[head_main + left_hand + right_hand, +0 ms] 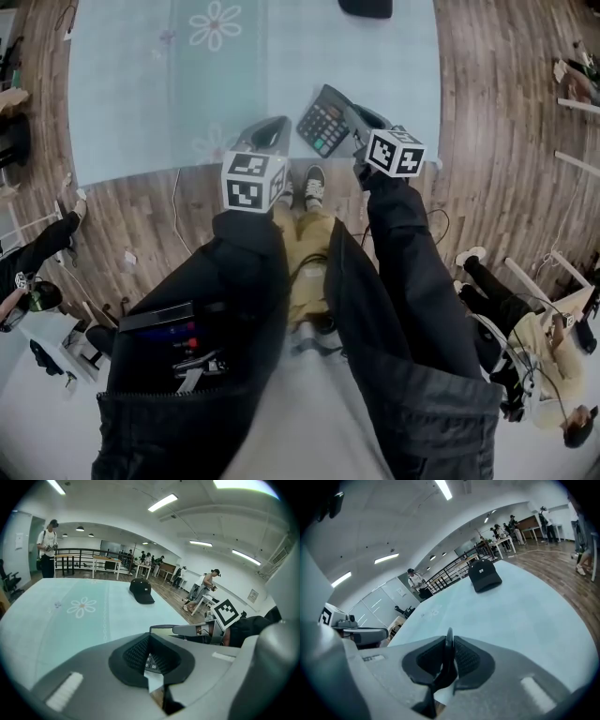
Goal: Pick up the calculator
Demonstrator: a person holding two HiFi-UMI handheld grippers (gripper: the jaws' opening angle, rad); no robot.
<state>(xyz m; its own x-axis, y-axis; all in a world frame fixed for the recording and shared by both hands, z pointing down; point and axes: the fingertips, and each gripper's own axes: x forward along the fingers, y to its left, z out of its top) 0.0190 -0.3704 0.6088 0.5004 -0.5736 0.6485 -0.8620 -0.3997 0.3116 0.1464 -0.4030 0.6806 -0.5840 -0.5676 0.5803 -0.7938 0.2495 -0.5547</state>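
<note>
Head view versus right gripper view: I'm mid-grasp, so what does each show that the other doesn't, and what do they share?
Only the head view shows the calculator's key face and whole outline, plus the person's shoes and the wooden floor. Only the right gripper view shows the right gripper's tongs shut on the calculator's thin edge, and the ceiling lights. Both show the black cap, the teal table and the left gripper.
</note>
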